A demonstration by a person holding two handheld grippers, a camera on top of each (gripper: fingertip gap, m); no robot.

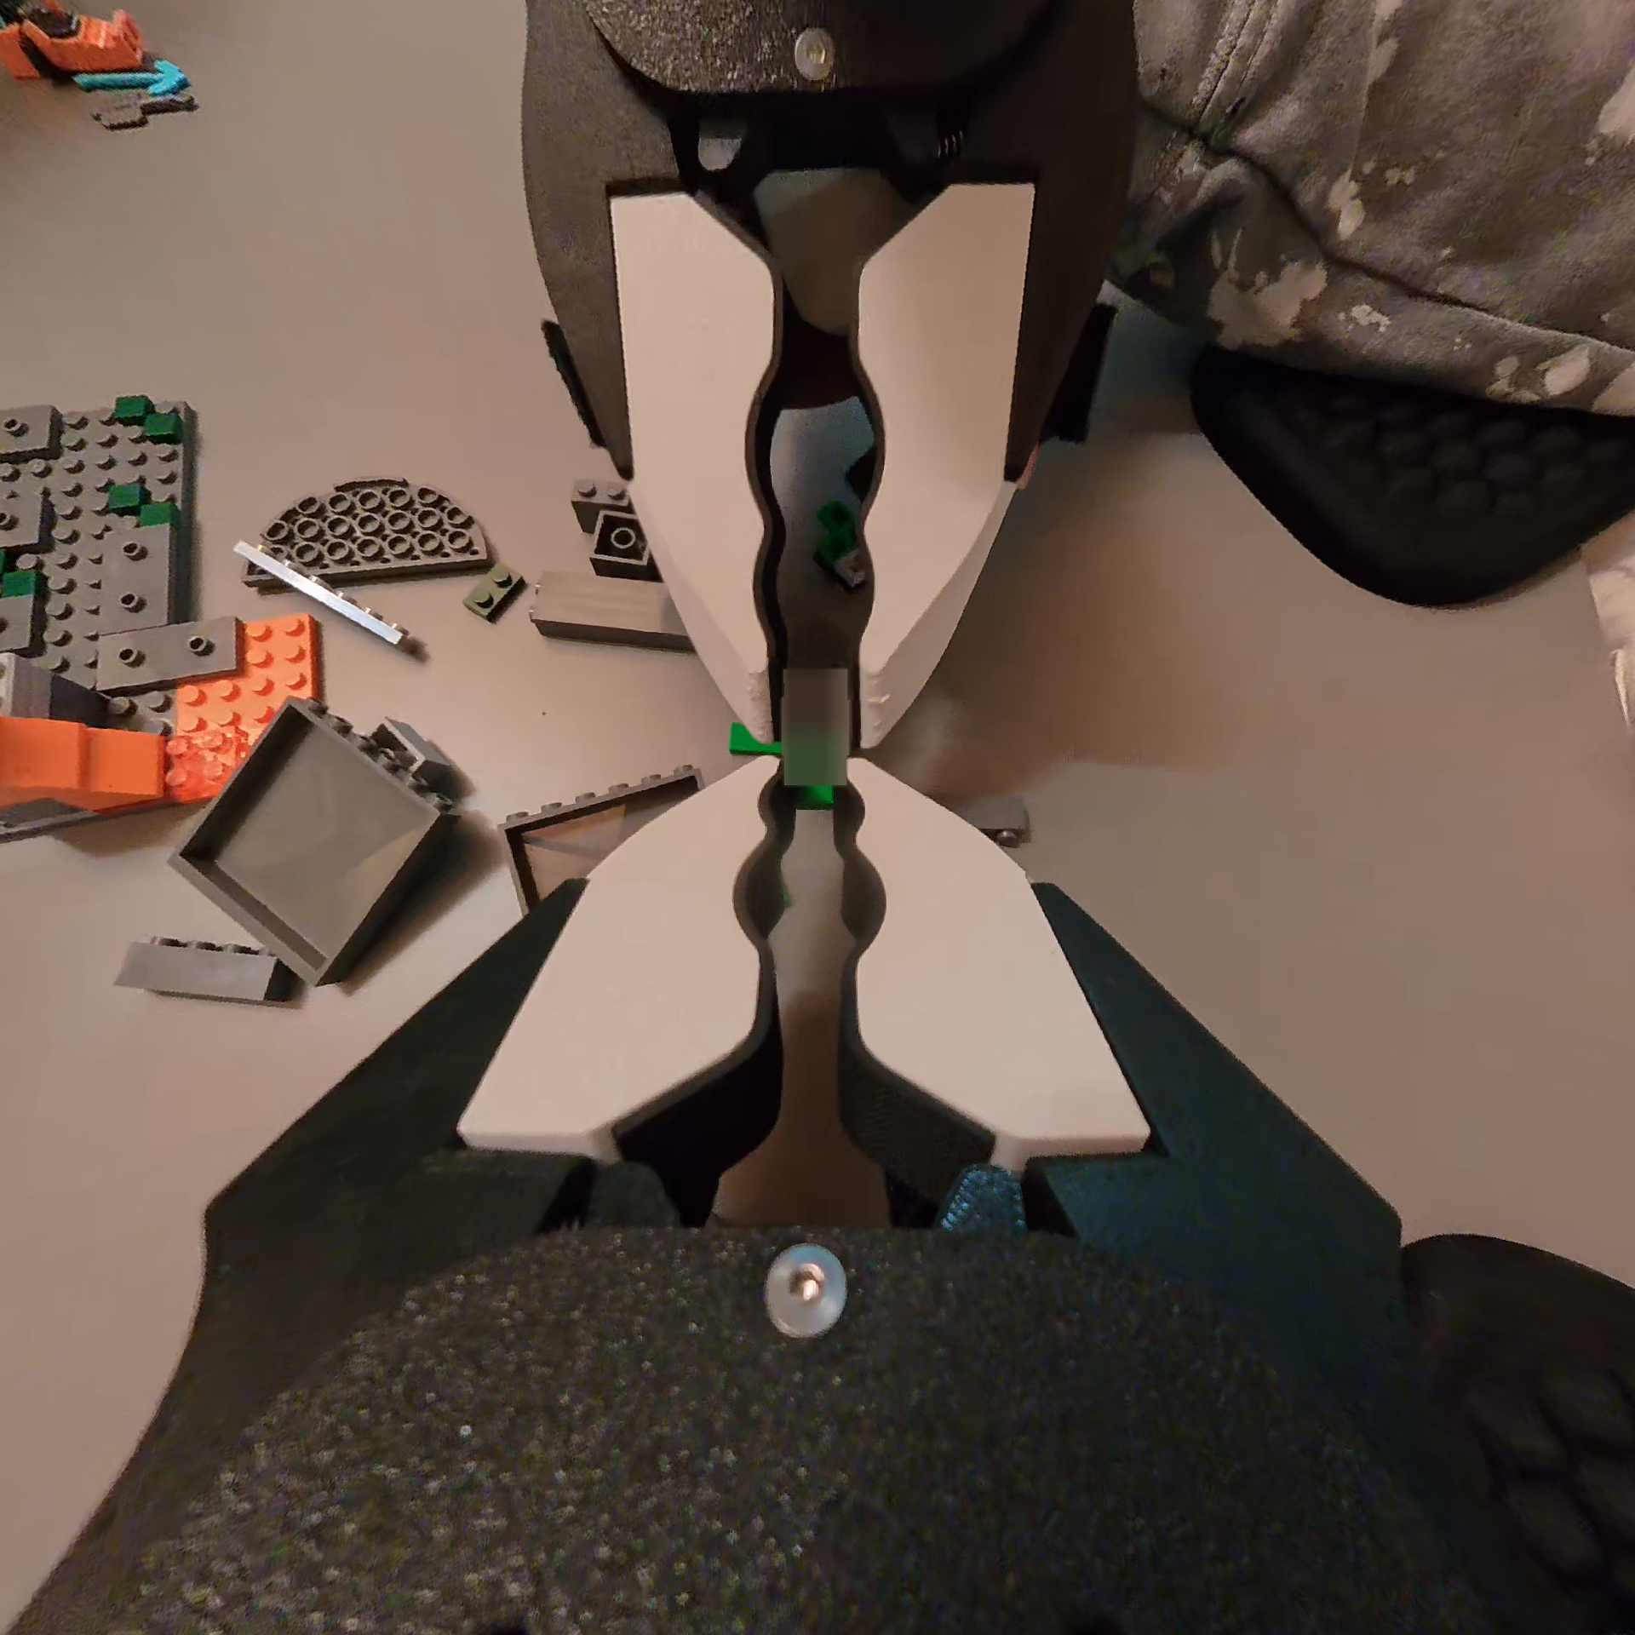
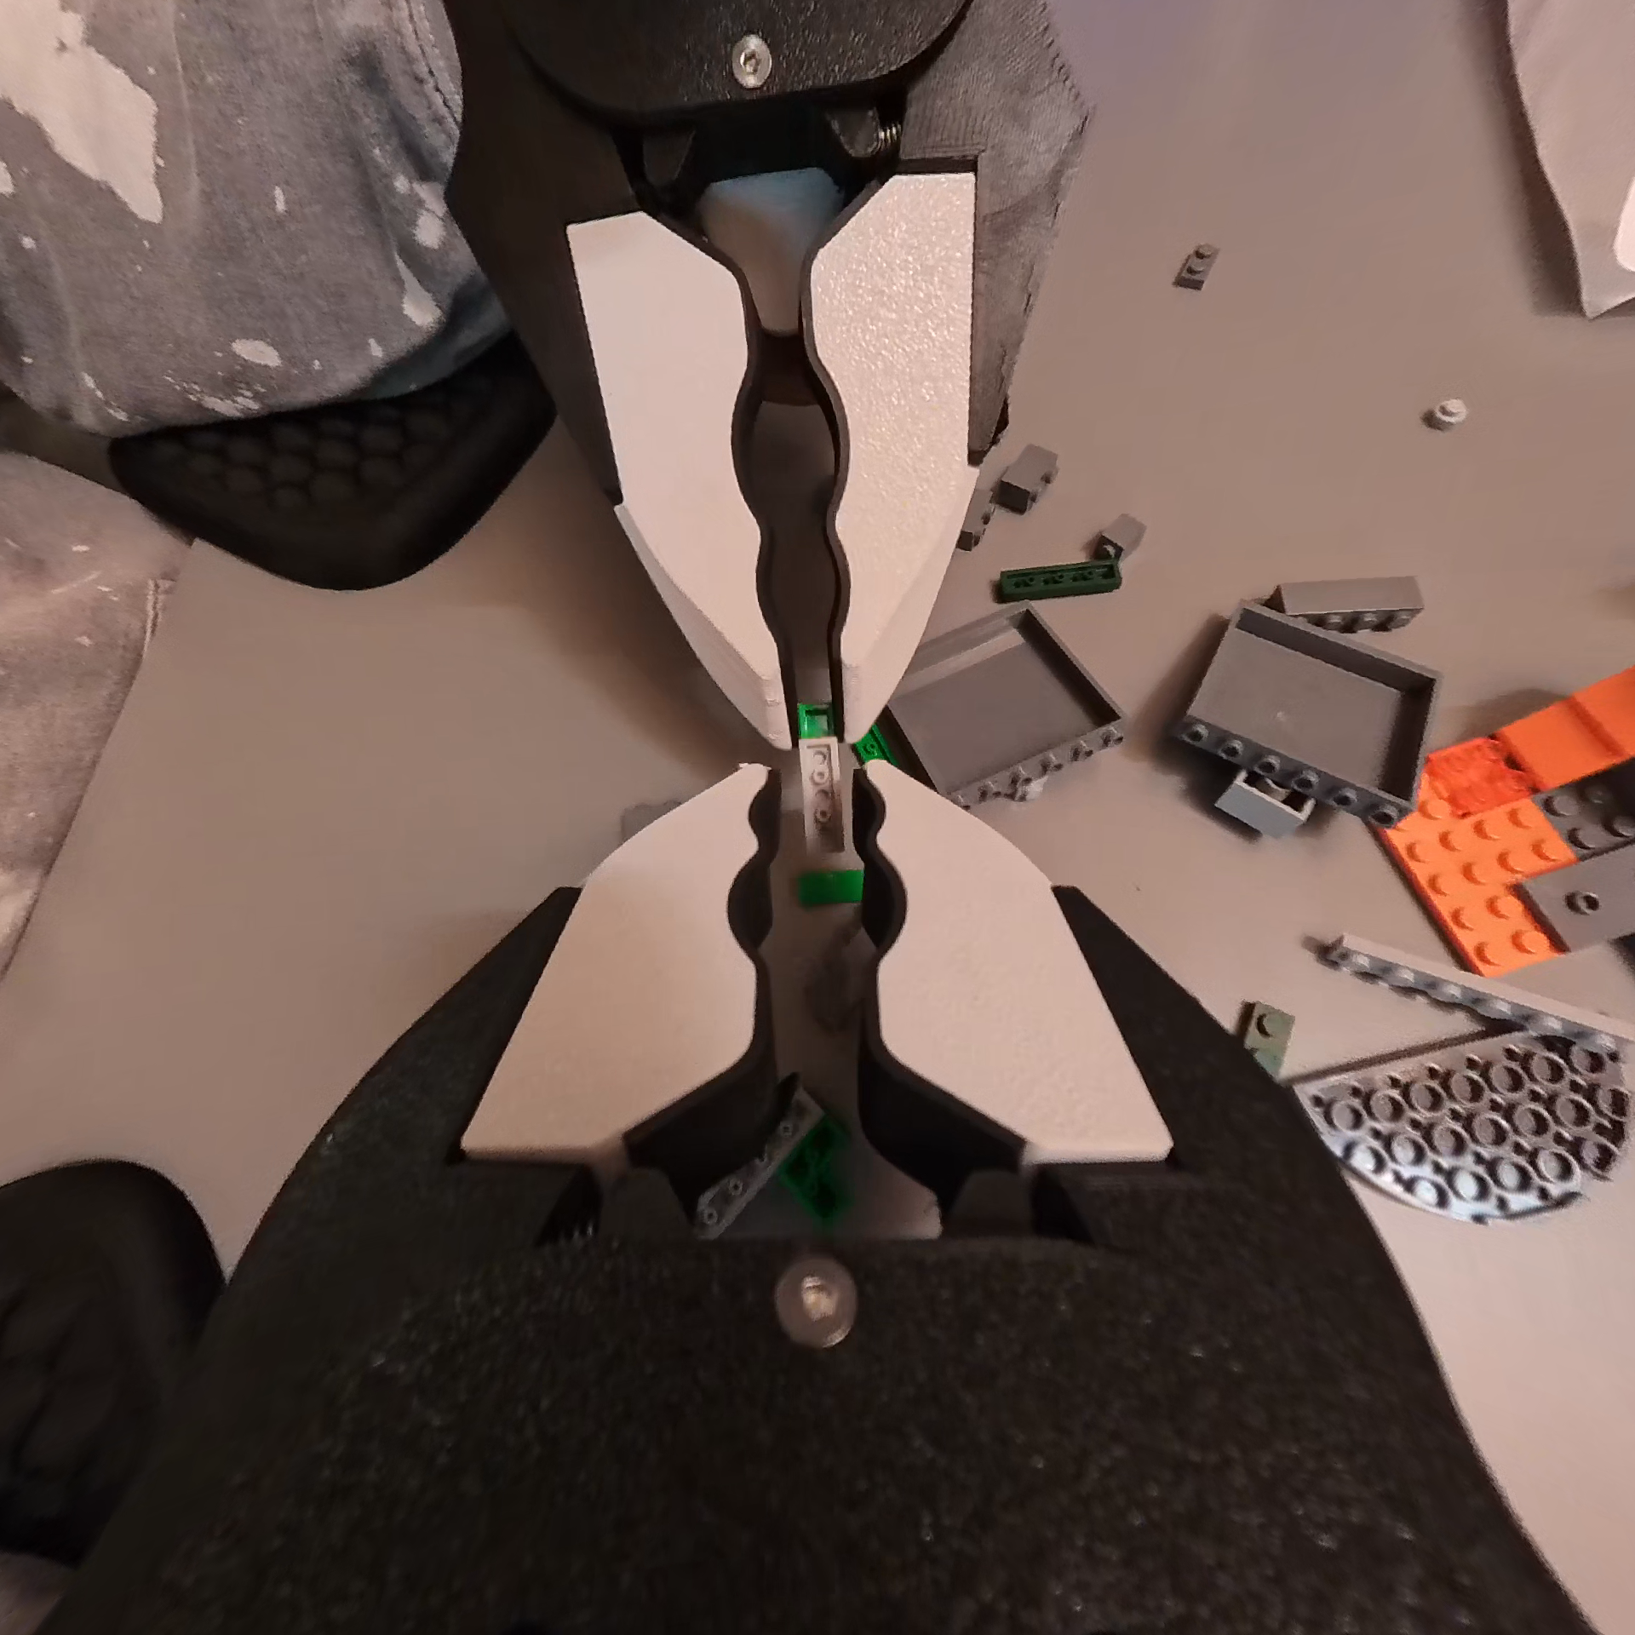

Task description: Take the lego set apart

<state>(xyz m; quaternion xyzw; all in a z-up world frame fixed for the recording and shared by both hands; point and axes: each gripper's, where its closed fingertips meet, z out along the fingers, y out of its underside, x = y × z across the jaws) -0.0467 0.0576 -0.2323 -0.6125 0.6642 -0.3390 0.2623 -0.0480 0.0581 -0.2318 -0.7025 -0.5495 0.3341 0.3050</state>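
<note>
My jaws were pinched from both ends on one small stack: left gripper (image 1: 809,801) and right gripper (image 2: 818,787) met tip to tip, each clamped on the grey strip (image 2: 823,801) with green bits (image 2: 814,718), held above the table (image 2: 354,752). I judged it light, stiff, slick plastic, best gripped on its flat sides, close to the seam. Loose grey trays (image 2: 1309,708) and an orange plate (image 2: 1469,876) lay off to the side.

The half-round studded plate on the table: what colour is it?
Dark grey. The half-round plate shows best in the left wrist view.
</note>
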